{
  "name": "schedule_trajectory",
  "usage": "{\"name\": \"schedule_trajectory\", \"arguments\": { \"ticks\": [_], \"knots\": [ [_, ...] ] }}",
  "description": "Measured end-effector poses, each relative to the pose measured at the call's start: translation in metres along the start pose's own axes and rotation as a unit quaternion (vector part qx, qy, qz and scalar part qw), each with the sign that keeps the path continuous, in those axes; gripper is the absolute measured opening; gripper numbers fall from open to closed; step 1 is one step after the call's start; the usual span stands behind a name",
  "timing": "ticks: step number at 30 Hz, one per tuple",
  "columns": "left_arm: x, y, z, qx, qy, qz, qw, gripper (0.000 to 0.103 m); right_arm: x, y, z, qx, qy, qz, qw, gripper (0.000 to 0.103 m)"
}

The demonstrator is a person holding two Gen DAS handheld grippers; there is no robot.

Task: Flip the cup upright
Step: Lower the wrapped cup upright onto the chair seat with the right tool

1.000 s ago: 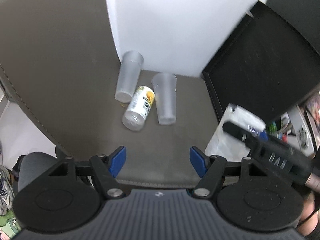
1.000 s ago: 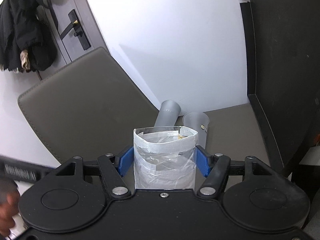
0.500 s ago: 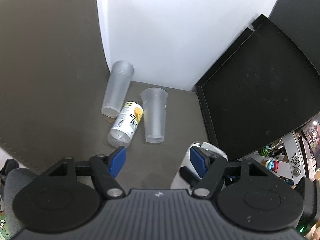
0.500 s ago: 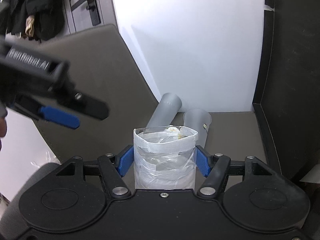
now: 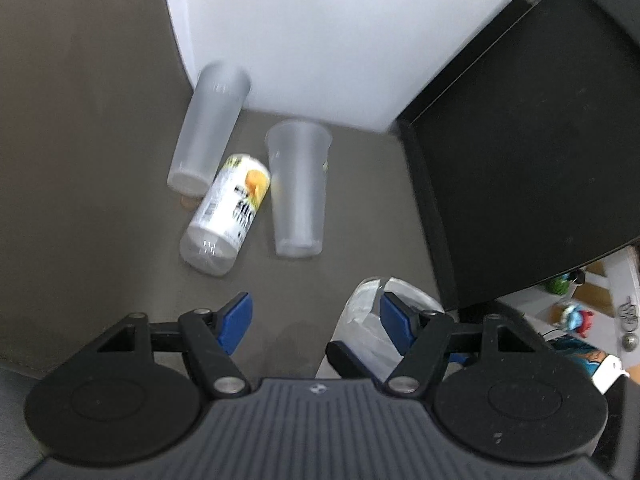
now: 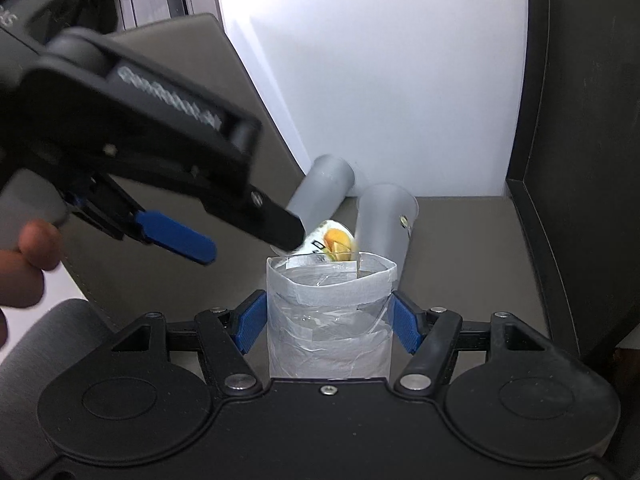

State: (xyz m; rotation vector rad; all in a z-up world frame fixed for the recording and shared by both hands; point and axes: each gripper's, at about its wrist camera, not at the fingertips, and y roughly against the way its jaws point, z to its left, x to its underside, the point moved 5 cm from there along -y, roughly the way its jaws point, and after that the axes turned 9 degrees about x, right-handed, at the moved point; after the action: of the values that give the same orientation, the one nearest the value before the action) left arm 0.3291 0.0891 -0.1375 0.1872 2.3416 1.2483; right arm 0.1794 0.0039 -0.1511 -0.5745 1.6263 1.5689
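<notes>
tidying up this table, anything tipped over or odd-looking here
Yes. Two translucent cups, left and right, lie on their sides, with a small bottle tipped between them. The right claw grips a cup patched all over with tape. The left claw is open.

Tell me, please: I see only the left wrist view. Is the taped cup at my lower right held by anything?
Observer: Yes. The right gripper is shut on the taped cup, one blue pad on each side.
Operator: Which way does its mouth point?
Observer: Away from the right camera, along the fingers, toward the bottle.
Operator: Where is my gripper relative to it?
Observer: The left gripper hangs open just up-left of the rim.
</notes>
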Motion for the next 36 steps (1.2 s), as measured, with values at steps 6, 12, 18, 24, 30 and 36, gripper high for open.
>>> {"name": "schedule_trajectory", "arguments": {
  "ticks": [6, 12, 18, 24, 30, 36],
  "knots": [
    [0.005, -0.025, 0.01, -0.003, 0.013, 0.032, 0.9994, 0.069, 0.007, -0.017, -0.003, 0.01, 0.004, 0.021, 1.0, 0.065],
    [0.008, -0.042, 0.015, -0.007, 0.017, 0.053, 0.9984, 0.069, 0.014, -0.032, -0.001, 0.017, 0.011, 0.039, 0.999, 0.066],
    [0.014, -0.055, 0.022, -0.018, 0.031, 0.073, 0.9967, 0.069, 0.023, -0.044, 0.003, 0.027, 0.024, 0.055, 0.998, 0.067],
    [0.021, -0.063, 0.023, -0.021, 0.032, 0.088, 0.9954, 0.069, 0.026, -0.052, 0.005, 0.03, 0.028, 0.07, 0.997, 0.069],
    [0.024, -0.062, 0.022, -0.023, 0.029, 0.086, 0.9956, 0.069, 0.016, -0.066, -0.004, 0.028, 0.015, 0.085, 0.996, 0.075],
    [0.024, -0.049, 0.017, -0.025, 0.023, 0.07, 0.9969, 0.069, 0.01, -0.069, -0.007, 0.014, -0.004, 0.104, 0.994, 0.077]
  ]
}}
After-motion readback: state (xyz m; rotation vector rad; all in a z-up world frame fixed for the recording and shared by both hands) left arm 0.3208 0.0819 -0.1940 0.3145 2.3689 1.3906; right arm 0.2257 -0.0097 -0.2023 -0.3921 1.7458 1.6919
